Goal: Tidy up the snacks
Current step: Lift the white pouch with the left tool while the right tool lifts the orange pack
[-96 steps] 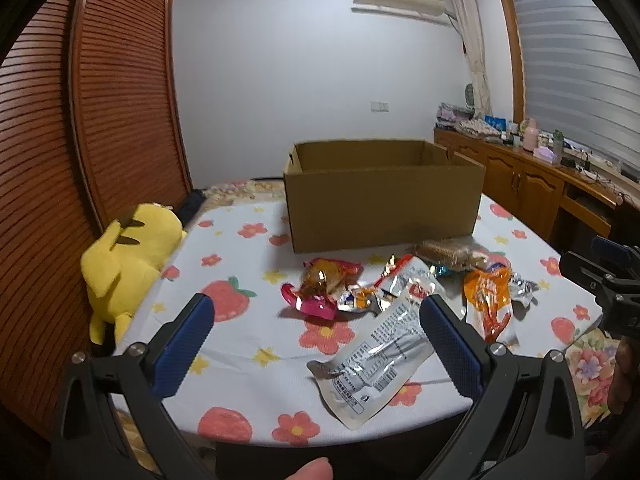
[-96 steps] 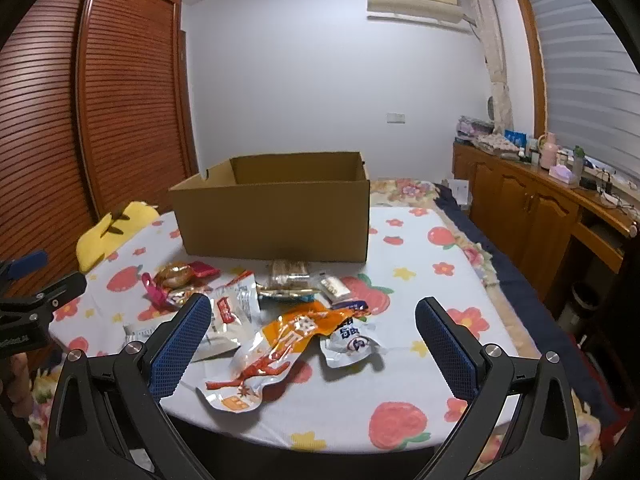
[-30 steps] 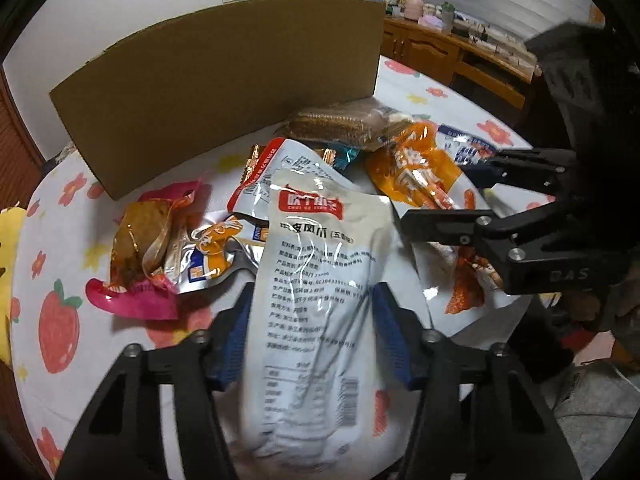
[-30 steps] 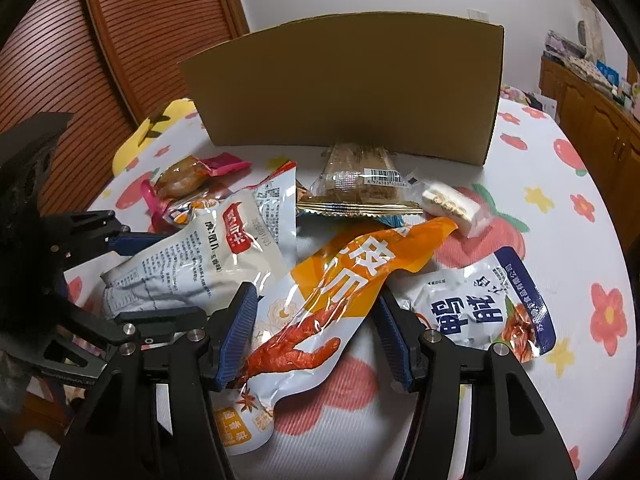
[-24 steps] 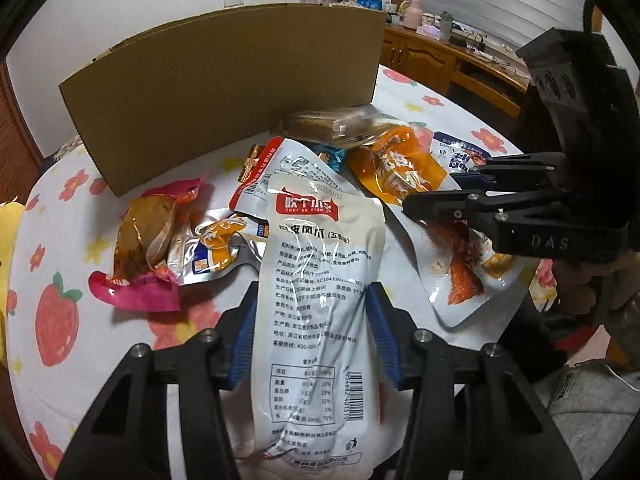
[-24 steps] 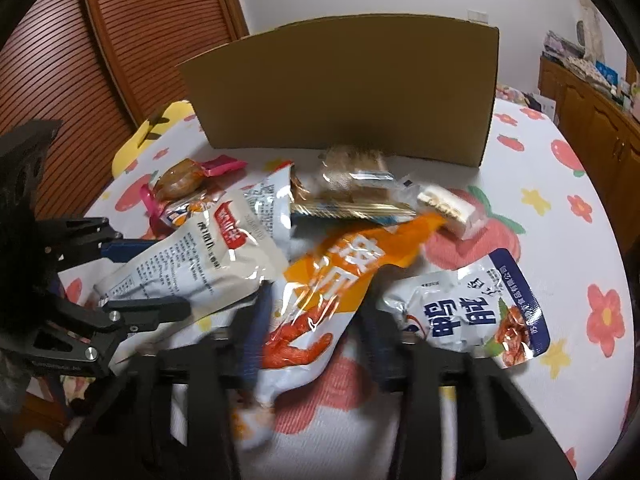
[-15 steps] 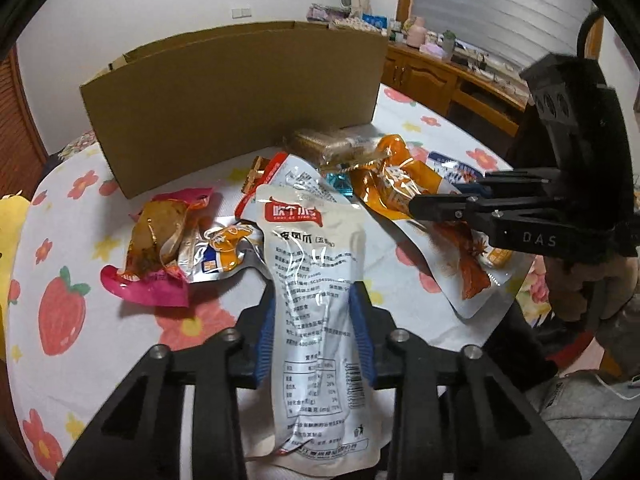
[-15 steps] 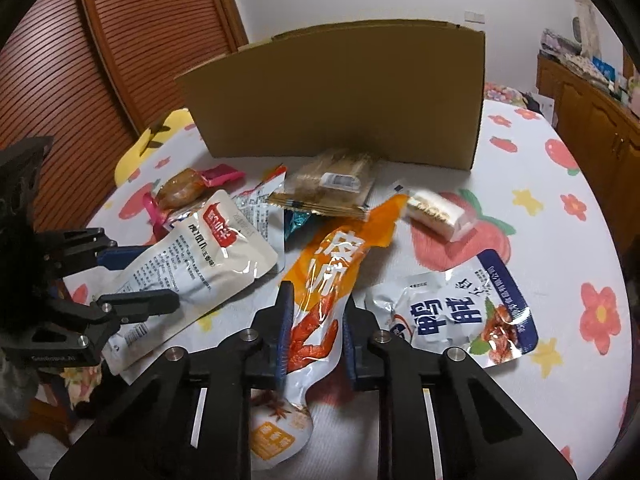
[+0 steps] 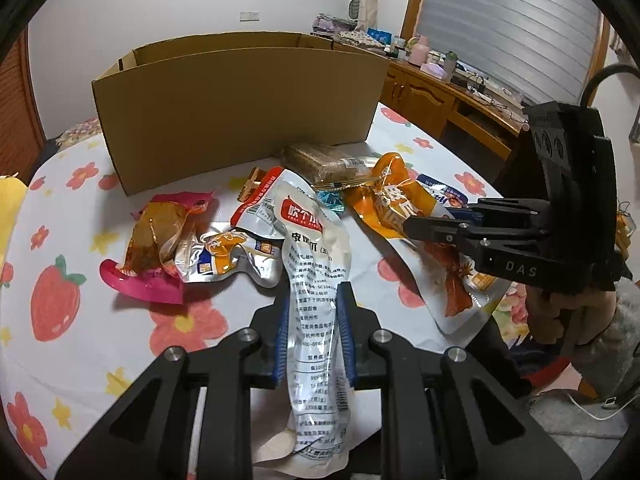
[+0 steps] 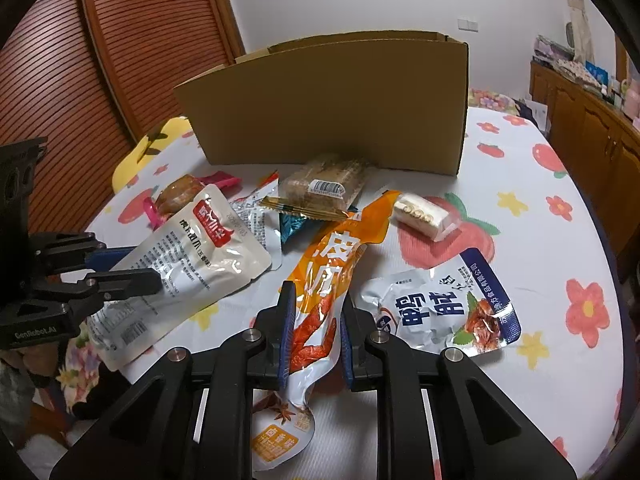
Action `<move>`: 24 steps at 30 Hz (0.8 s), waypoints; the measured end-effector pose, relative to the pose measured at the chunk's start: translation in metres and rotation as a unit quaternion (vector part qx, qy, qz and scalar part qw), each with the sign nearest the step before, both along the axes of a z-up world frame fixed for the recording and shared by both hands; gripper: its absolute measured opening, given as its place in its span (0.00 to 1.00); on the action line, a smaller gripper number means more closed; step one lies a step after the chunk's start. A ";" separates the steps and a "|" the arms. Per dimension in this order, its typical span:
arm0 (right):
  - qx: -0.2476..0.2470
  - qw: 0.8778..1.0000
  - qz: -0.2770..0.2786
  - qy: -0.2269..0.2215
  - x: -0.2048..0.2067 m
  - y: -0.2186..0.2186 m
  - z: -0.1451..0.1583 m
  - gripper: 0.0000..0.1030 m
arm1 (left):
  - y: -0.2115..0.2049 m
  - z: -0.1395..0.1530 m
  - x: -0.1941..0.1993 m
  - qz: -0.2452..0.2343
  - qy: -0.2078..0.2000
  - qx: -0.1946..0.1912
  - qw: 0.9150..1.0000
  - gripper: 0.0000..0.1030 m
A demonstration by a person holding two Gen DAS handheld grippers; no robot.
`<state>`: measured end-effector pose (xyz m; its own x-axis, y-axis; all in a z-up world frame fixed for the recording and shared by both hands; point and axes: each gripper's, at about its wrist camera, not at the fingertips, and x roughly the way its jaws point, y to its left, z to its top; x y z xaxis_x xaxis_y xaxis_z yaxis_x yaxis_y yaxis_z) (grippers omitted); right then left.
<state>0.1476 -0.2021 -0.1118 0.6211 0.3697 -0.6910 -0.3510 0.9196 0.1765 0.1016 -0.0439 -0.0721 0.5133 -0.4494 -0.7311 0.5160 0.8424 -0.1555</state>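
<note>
My left gripper (image 9: 314,300) is shut on a long white snack pouch (image 9: 316,264) with a red label and holds its near end off the table. It also shows in the right wrist view (image 10: 192,268). My right gripper (image 10: 316,300) is shut on an orange snack pouch (image 10: 332,264) with a chicken-feet picture, seen in the left wrist view too (image 9: 396,212). An open cardboard box (image 9: 240,100) stands behind the snack pile.
Other snacks lie on the flowered tablecloth (image 10: 560,240): a pink-edged packet (image 9: 156,240), a silver-orange pouch (image 9: 224,252), a brown cracker pack (image 10: 324,184), a small white bar (image 10: 420,216), a white-blue pouch (image 10: 440,300). A yellow plush (image 10: 152,144) lies at left.
Both grippers have closed from wide open onto their pouches and pulled back and up, lifting the near ends. The white pouch is pinched narrower than before.
</note>
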 end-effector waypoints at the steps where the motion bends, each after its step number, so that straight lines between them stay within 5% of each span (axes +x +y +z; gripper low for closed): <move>1: -0.001 1.000 0.001 -0.002 -0.001 0.000 0.001 0.16 | 0.000 0.001 -0.002 0.000 -0.004 0.000 1.000 0.17; 24: -0.013 0.998 0.009 -0.056 -0.022 -0.004 0.034 0.10 | 0.012 0.052 -0.010 0.037 -0.083 -0.040 0.995 0.17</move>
